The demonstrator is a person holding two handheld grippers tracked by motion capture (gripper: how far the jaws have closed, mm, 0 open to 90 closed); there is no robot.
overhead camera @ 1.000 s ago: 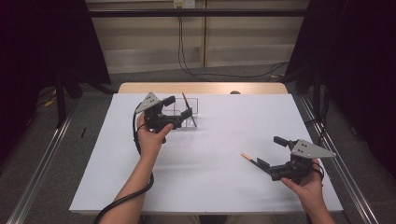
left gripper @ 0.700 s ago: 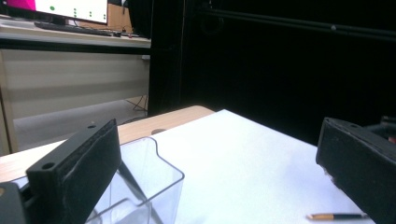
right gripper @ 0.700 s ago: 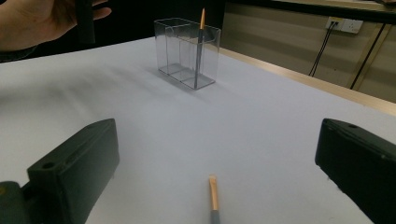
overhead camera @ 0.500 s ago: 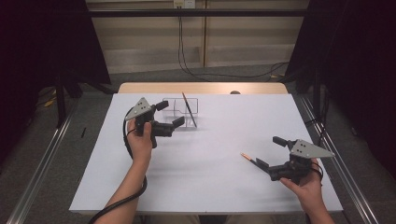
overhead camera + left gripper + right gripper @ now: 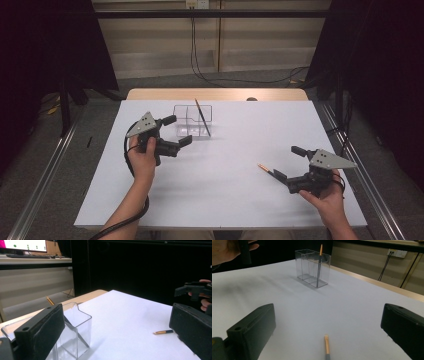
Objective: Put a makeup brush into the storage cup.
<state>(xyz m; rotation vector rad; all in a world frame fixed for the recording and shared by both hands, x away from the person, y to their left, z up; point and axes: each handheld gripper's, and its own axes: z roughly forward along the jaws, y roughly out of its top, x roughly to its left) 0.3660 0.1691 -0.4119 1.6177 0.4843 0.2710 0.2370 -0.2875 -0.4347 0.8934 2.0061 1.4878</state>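
Observation:
A clear two-compartment holder (image 5: pixel 184 116) stands at the table's far middle. A dark pen with an orange tip (image 5: pixel 202 116) leans inside its right compartment. A second pen of the same kind (image 5: pixel 265 168) lies flat on the white table. My left gripper (image 5: pixel 178 130) is open and empty, just left of and nearer than the holder (image 5: pixel 75 325). My right gripper (image 5: pixel 286 162) is open too, its jaws wide on either side of the lying pen (image 5: pixel 327 347) without touching it. The standing pen (image 5: pixel 320 250) rises above the holder (image 5: pixel 312 268) in the right gripper view.
White sheet (image 5: pixel 225 200) covers the table, with a bare wooden strip (image 5: pixel 215 94) along the far edge. Metal rails (image 5: pixel 45 175) run along both sides. Black curtains and trailing cables fill the background. The person's left hand (image 5: pixel 227 250) shows far off.
My left gripper has let go of the pen in the holder and drawn back left and toward the person, jaws open. The right gripper has hardly moved.

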